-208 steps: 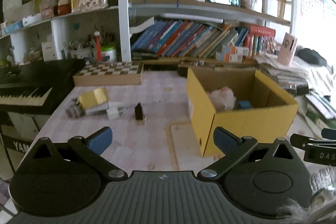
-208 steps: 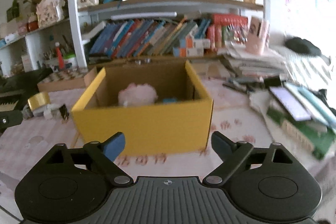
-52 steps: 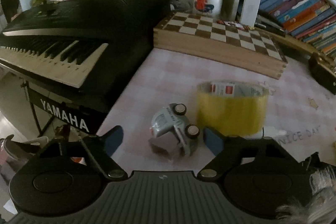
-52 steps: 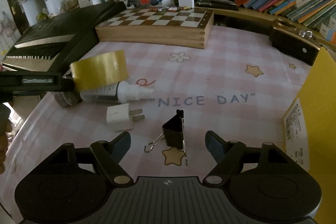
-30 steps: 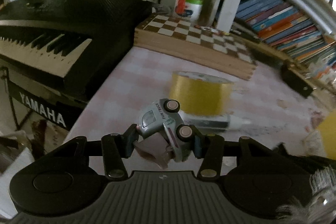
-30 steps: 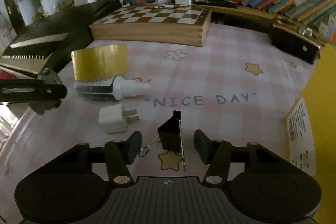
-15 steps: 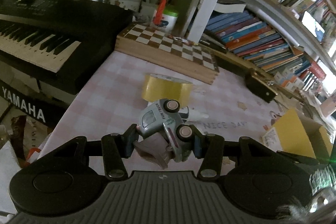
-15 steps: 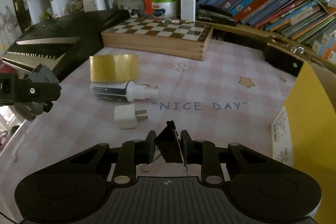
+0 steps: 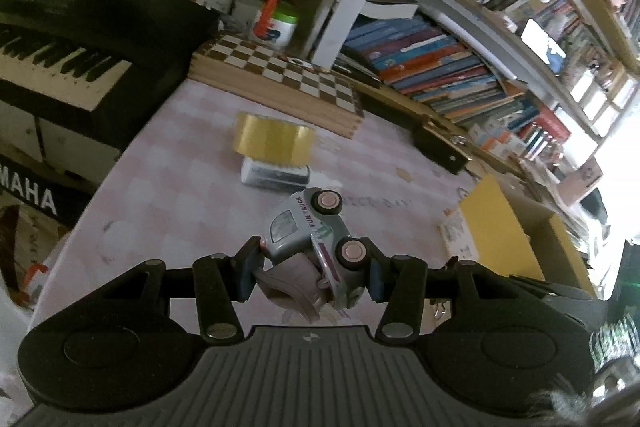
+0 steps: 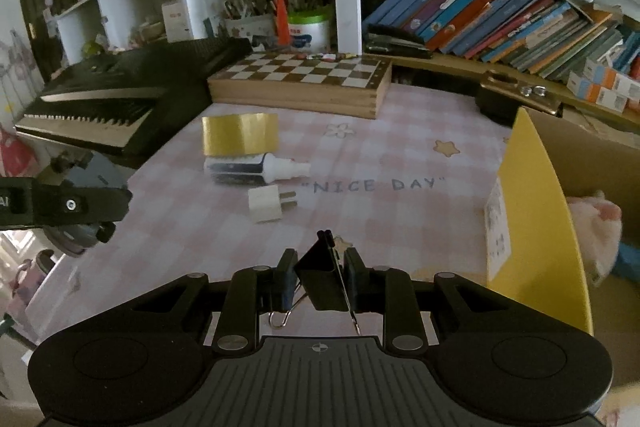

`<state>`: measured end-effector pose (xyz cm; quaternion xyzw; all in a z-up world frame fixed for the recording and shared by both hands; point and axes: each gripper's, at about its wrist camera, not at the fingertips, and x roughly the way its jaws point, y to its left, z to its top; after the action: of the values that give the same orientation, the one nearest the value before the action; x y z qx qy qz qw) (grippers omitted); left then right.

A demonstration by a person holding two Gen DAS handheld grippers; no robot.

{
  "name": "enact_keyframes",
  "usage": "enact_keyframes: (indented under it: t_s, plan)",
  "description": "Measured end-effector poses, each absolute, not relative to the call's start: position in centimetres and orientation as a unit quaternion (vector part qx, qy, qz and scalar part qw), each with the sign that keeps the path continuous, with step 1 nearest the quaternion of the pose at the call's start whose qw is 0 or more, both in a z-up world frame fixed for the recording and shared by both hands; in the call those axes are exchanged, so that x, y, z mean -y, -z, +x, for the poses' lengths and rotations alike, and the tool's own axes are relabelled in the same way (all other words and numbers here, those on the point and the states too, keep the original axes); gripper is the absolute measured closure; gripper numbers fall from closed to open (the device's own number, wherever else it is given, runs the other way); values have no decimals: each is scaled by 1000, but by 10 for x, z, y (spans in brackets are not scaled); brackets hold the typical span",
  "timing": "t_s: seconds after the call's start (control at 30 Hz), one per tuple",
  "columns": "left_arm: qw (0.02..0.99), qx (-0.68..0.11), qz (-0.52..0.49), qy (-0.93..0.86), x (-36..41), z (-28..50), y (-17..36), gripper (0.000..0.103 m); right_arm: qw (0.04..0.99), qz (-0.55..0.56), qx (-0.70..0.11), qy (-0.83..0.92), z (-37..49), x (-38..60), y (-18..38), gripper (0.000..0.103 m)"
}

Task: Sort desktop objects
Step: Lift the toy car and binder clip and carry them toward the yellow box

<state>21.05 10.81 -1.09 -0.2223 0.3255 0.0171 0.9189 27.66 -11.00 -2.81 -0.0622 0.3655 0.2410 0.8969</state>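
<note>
Both grippers have come up off the pink checked tablecloth (image 10: 400, 131) since a second ago, each carrying something. Back then the toy car sat low near the cloth's edge beside the keyboard; now the left gripper (image 9: 310, 269) holds it clear above the cloth, with the yellow cardboard box (image 9: 496, 239) in sight at the right. Its fingers (image 9: 246, 273) are clamped on the grey toy car (image 9: 312, 235), which lies tilted on its side, two pinkish wheels facing the camera (the lettering on its flank reads FUN TRUCK).

In the right wrist view, the right gripper (image 10: 320, 281) is pinched tight on the black binder clip (image 10: 322, 277), whose wire handles poke out below the fingers (image 10: 286, 281). A second ago the clip stood on the cloth between parted fingers.

On the table lie a roll of yellow tape (image 10: 239, 133), a small white-capped bottle (image 10: 256, 169) just in front of it, and a white plug adapter (image 10: 266, 203) nearer the camera. The wooden chessboard (image 10: 304, 81) sits behind them, the black keyboard (image 10: 120, 99) to the left. A pink plush toy (image 10: 596, 227) rests inside the box.
</note>
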Motion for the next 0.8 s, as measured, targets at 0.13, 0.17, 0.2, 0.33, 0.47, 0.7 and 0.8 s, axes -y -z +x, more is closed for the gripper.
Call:
enact_keyframes:
  t_s: [0.13, 0.17, 0.2, 0.33, 0.47, 0.7, 0.8]
  plan:
    - [919, -324, -226, 2, -104, 193, 9, 55, 897, -55, -367, -239, 256, 114, 19, 78]
    - [919, -323, -226, 7, -102, 188, 7, 55, 897, -52, -367, -239, 251, 116, 17, 78]
    - [920, -321, -225, 12, -101, 182, 5, 55, 898, -50, -367, -239, 246, 117, 15, 78]
    - [922, -320, -217, 23, -98, 158, 0, 55, 899, -43, -366, -237, 220, 120, 7, 78]
    - [921, -325, -214, 27, -98, 137, 0, 55, 899, -38, -367, -235, 195, 122, 3, 78]
    - [917, -335, -209, 51, -90, 105, 2, 55, 902, -30, -369, -224, 158, 128, 2, 78]
    - [917, -337, -205, 61, -86, 94, 2, 55, 903, -26, -371, -217, 143, 131, 4, 78]
